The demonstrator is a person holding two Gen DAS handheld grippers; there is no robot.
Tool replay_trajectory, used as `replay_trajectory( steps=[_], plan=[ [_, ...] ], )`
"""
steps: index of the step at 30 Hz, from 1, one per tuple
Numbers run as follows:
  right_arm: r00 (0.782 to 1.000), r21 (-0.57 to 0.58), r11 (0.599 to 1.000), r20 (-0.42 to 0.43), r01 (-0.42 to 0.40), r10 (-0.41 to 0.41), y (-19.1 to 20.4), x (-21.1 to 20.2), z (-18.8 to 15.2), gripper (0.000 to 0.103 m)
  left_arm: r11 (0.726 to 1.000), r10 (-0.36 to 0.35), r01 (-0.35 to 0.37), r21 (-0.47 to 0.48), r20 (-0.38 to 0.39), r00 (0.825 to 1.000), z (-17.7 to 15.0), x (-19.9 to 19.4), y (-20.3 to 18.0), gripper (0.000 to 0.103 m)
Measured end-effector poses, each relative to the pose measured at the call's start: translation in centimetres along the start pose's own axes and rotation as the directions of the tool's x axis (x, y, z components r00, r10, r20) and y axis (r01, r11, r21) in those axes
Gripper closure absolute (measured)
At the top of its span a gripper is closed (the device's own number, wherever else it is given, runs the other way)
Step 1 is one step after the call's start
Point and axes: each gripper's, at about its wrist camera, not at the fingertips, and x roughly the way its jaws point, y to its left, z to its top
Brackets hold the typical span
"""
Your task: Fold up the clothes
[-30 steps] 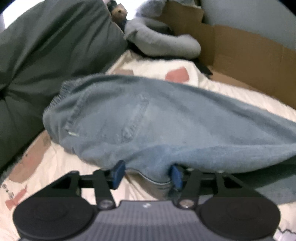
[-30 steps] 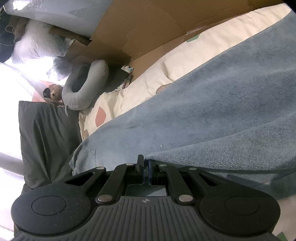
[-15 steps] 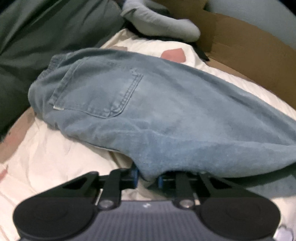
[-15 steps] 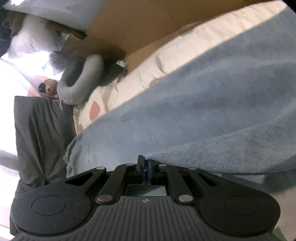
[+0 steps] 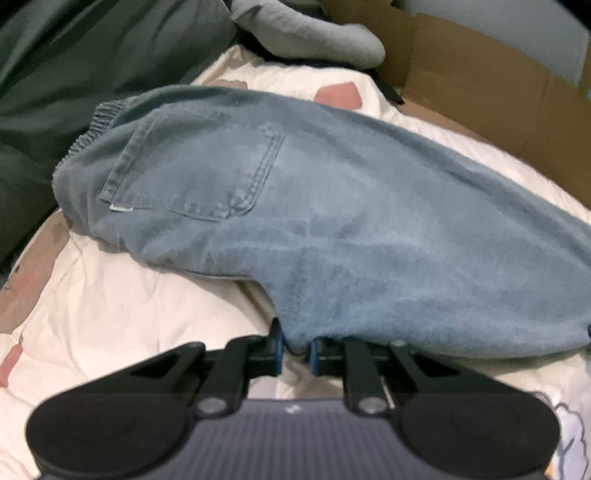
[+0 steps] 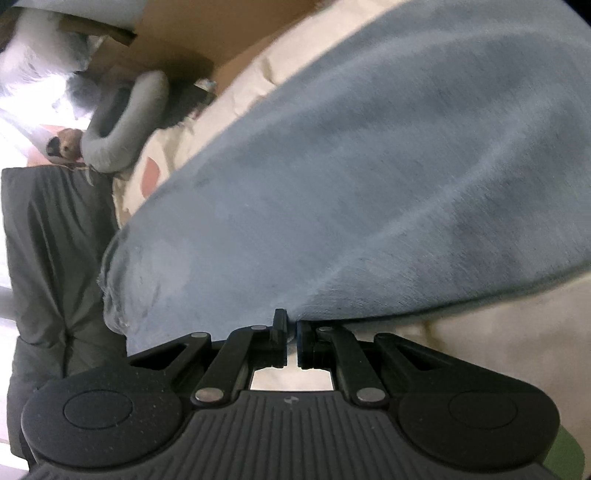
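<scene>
Light blue jeans (image 5: 332, 221) lie across a cream bedsheet (image 5: 129, 314), back pocket (image 5: 195, 166) facing up and the elastic waistband at the left. My left gripper (image 5: 294, 347) has a bunched fold of the denim's near edge between its blue pads, and its jaws are closing on it. In the right wrist view the same jeans (image 6: 351, 184) fill most of the picture. My right gripper (image 6: 291, 328) is shut on their lower edge, with the cloth draping away from the fingertips.
A dark green cushion (image 5: 74, 74) stands at the left, with a grey neck pillow (image 5: 306, 33) behind the jeans. Brown cardboard (image 5: 498, 92) runs along the far side of the bed. The right wrist view shows the same cushion (image 6: 55, 258) and neck pillow (image 6: 122, 122).
The left jaws came together from wide apart onto the denim fold. The right gripper sank toward the bed with the cloth still in it, and the jeans now lie flatter.
</scene>
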Motion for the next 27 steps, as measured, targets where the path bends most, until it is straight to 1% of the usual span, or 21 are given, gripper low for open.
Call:
replay_trajectory(
  steps=[3,6,7,8,9,11,13,14,15,16,17,18,22,27],
  plan=[
    [1.000,-0.005,1.000,0.002,0.014,-0.014,-0.7,-1.0,-0.1,0.098,1.000,0.004,-0.003,0.022,-0.012,1.000,-0.4,-0.2,0.0,0.089],
    [0.999,-0.017,0.999,0.002,0.037,-0.037,-1.1,-2.5,-0.5,0.098,0.997,0.020,-0.019,0.073,-0.015,1.000,-1.0,-1.1,-0.2,0.089],
    [0.999,-0.027,0.999,0.008,0.046,-0.046,-1.1,-3.2,-0.6,0.098,0.996,0.024,-0.023,0.084,-0.017,1.000,-1.2,-1.5,-0.2,0.095],
    [0.998,-0.037,0.998,0.013,0.056,-0.055,-1.2,-3.9,-0.7,0.098,0.997,0.027,-0.025,0.080,-0.024,0.999,-1.3,-1.8,0.0,0.099],
    [0.998,-0.047,0.997,0.019,0.066,-0.065,-1.3,-4.7,-0.7,0.098,0.997,0.029,-0.027,0.075,-0.030,0.999,-1.3,-2.1,0.1,0.100],
    [0.996,-0.063,0.994,0.039,0.087,-0.085,-1.4,-6.2,-0.7,0.098,0.997,0.028,-0.025,0.072,-0.034,0.999,-1.3,-2.9,0.3,0.099],
    [0.992,-0.082,0.990,0.071,0.111,-0.106,-1.6,-7.8,-0.5,0.097,0.996,0.019,-0.016,0.083,-0.030,0.999,-1.1,-3.8,0.4,0.094],
    [0.989,-0.090,0.988,0.092,0.125,-0.117,-1.7,-8.5,-0.3,0.096,0.996,0.016,-0.014,0.092,-0.024,1.000,-0.9,-4.1,0.3,0.093],
    [0.985,-0.094,0.986,0.114,0.139,-0.128,-1.8,-9.2,0.0,0.092,0.995,0.009,-0.007,0.103,-0.014,1.000,-0.5,-4.4,0.1,0.092],
    [0.981,-0.098,0.983,0.136,0.152,-0.138,-1.9,-9.9,0.4,0.083,0.993,0.001,-0.001,0.114,-0.004,1.000,0.0,-4.7,-0.1,0.091],
    [0.976,-0.101,0.981,0.162,0.164,-0.147,-2.1,-10.7,0.8,0.078,0.992,-0.005,0.004,0.127,0.009,1.000,0.5,-4.8,-0.4,0.091],
    [0.971,-0.107,0.979,0.182,0.176,-0.155,-2.1,-11.2,1.3,0.076,0.990,-0.013,0.010,0.140,0.022,1.000,1.0,-4.9,-0.8,0.091],
    [0.948,-0.142,0.960,0.246,0.243,-0.204,-2.7,-13.1,3.7,0.076,0.981,-0.052,0.047,0.190,0.024,0.998,3.3,-3.8,-2.0,0.089],
    [0.906,-0.141,0.936,0.332,0.321,-0.261,-3.4,-15.5,6.7,0.076,0.970,-0.084,0.071,0.234,0.048,0.995,5.8,-2.2,-2.7,0.089]
  ],
)
